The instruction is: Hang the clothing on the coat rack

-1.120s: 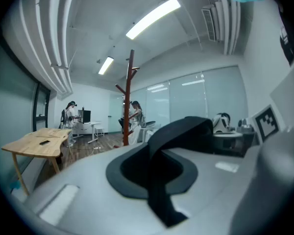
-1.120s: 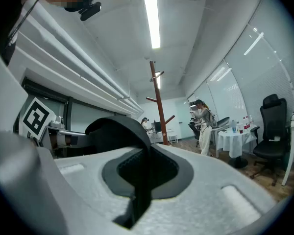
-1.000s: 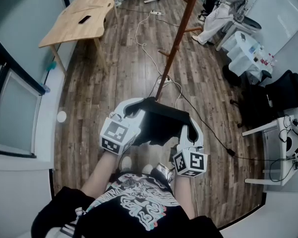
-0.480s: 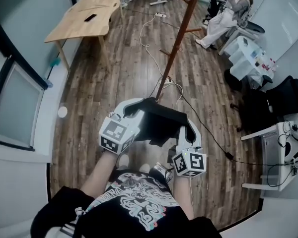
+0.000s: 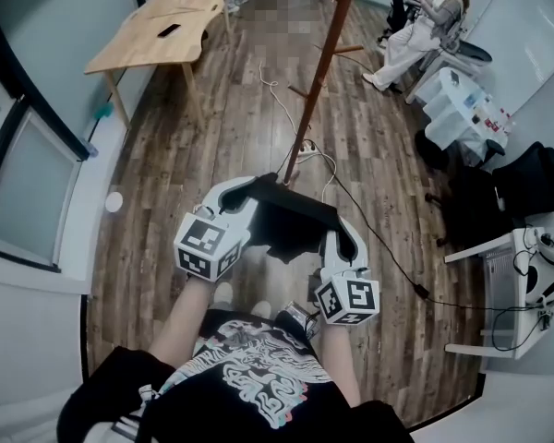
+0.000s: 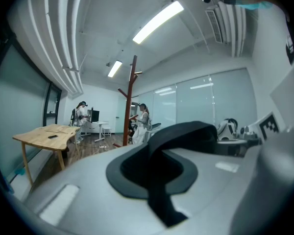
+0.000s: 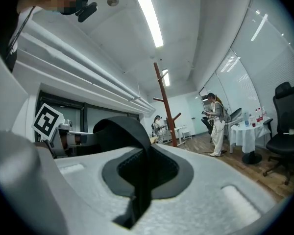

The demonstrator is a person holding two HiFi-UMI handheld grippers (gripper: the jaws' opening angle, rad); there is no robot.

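Observation:
A black garment (image 5: 291, 218) hangs stretched between my two grippers, at chest height in the head view. My left gripper (image 5: 251, 190) is shut on its left end, and the cloth (image 6: 159, 180) runs pinched between the jaws in the left gripper view. My right gripper (image 5: 338, 236) is shut on the right end, with the cloth (image 7: 137, 182) clamped the same way. The brown wooden coat rack (image 5: 319, 77) stands just beyond the garment, with its foot near the cloth's far edge. The coat rack (image 6: 132, 102) also shows ahead in the left gripper view, and the coat rack (image 7: 165, 106) in the right gripper view.
A wooden table (image 5: 157, 26) stands at the far left by a glass wall. A seated person (image 5: 411, 30), a small white table (image 5: 457, 100) and a black office chair (image 5: 526, 178) are at the right. Cables (image 5: 374, 233) trail over the wood floor, and a white desk (image 5: 503, 289) is at the right edge.
Both grippers have carried the black garment forward, closer to the foot of the coat rack. Their hold on the cloth is unchanged.

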